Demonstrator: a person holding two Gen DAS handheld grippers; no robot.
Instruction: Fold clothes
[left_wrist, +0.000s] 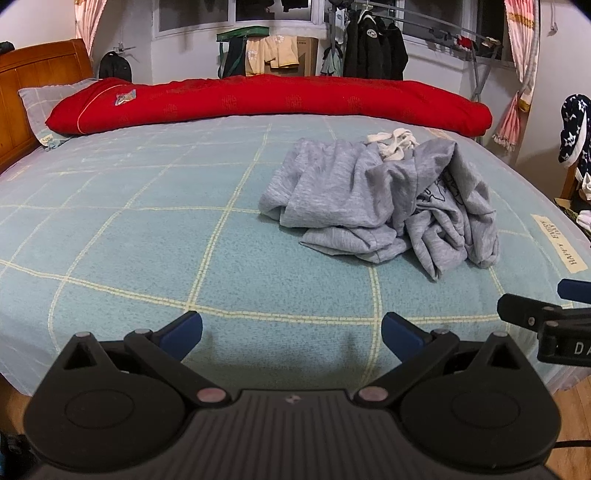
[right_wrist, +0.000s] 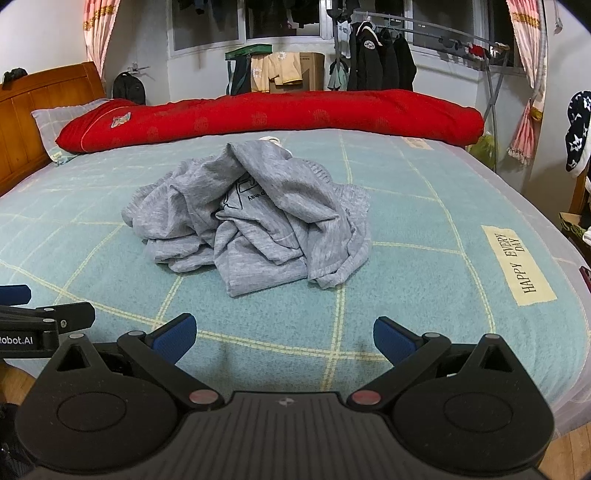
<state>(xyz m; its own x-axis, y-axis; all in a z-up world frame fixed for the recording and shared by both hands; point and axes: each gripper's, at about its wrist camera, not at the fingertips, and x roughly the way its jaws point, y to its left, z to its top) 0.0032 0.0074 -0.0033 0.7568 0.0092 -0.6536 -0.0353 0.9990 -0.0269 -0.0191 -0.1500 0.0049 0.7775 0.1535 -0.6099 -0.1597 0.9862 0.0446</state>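
We see a bedroom under dim indoor light. A bed (right_wrist: 424, 236) with a pale blue checked cover fills the middle, its wooden headboard (right_wrist: 40, 110) at the left. A long red quilt (right_wrist: 280, 114) lies along the far edge. Behind it we find dark windows (right_wrist: 280, 18), a rack of dark coats (right_wrist: 380, 62), pink curtains (right_wrist: 524, 40) and white walls (right_wrist: 48, 37).

**Grey garment heaped on the bed, right gripper wide apart**

The right gripper (right_wrist: 284, 338) hangs over the near edge of the teal checked bedspread (right_wrist: 406, 229), blue pads (right_wrist: 175, 338) spread and empty. Ahead lies a crumpled grey garment (right_wrist: 255, 218). Behind it stretches a red quilt (right_wrist: 273, 114). The left gripper (right_wrist: 40, 314) pokes in at the left edge.
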